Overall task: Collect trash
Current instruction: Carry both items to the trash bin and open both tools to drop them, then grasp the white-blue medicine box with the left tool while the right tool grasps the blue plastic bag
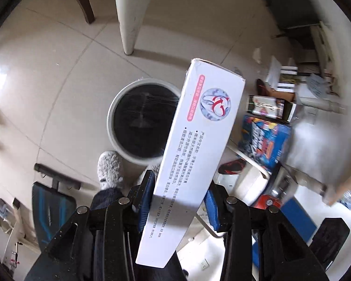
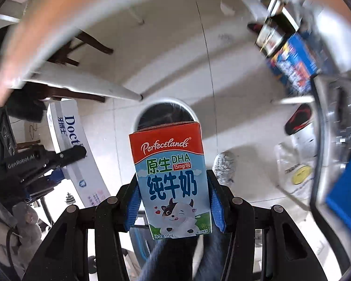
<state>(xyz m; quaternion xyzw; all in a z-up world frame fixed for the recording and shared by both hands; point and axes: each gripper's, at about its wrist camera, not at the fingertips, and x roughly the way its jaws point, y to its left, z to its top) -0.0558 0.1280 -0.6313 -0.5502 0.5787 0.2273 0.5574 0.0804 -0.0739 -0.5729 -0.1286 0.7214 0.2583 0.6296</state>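
White toothpaste box (image 1: pixel 194 145) x1 clamped in left hand-held gripper (image 1: pixel 179 201), milk carton (image 2: pixel 172 182) x1 in right hand-held gripper (image 2: pixel 174 203), 1 bin (image 1: pixel 121 107) below.

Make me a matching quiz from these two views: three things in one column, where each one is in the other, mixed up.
Things:
1. toothpaste box
2. milk carton
3. trash bin

Places:
A. on the floor below both claws
B. gripped in the left claw
C. gripped in the right claw

Pairs: 1-B, 2-C, 3-A
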